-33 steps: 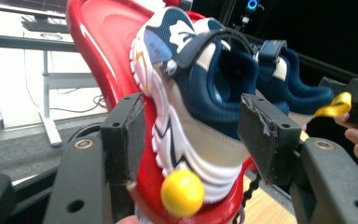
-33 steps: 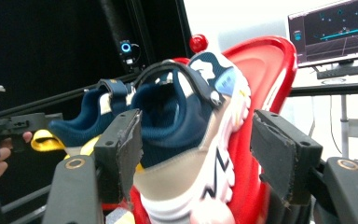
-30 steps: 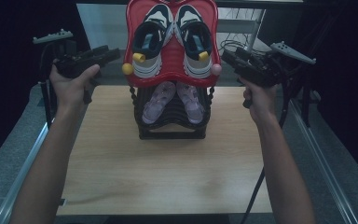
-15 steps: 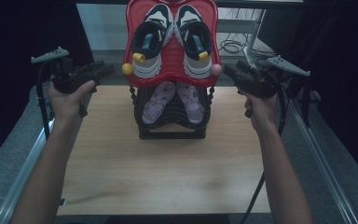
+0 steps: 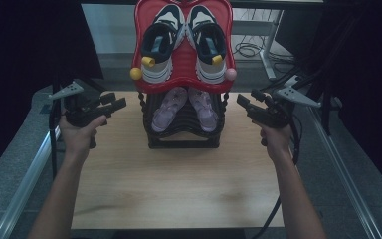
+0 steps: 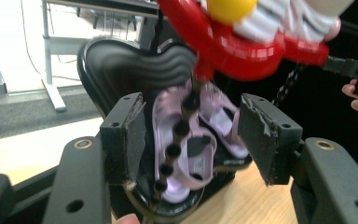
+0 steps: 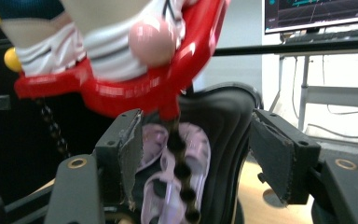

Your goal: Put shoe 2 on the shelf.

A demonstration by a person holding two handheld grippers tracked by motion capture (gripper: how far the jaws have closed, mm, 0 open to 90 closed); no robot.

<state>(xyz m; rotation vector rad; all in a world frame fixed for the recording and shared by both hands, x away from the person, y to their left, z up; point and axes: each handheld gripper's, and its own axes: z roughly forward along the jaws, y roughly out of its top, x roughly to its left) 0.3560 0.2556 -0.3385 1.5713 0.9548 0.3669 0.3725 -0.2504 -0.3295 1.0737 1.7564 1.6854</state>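
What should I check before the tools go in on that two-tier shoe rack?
1. Left tool jaws open, nothing between them: ok.
2. Right tool jaws open, nothing held: ok.
3. Both tools apart from the two-tier shoe rack, one on each side: ok.
4. Pair of white-and-black sneakers seated on the red plastic top tray: ok.
5. Pair of lilac sandals lying on the black lower tray: ok.
6. Red tray firmly fixed on its black beaded posts: cannot tell.
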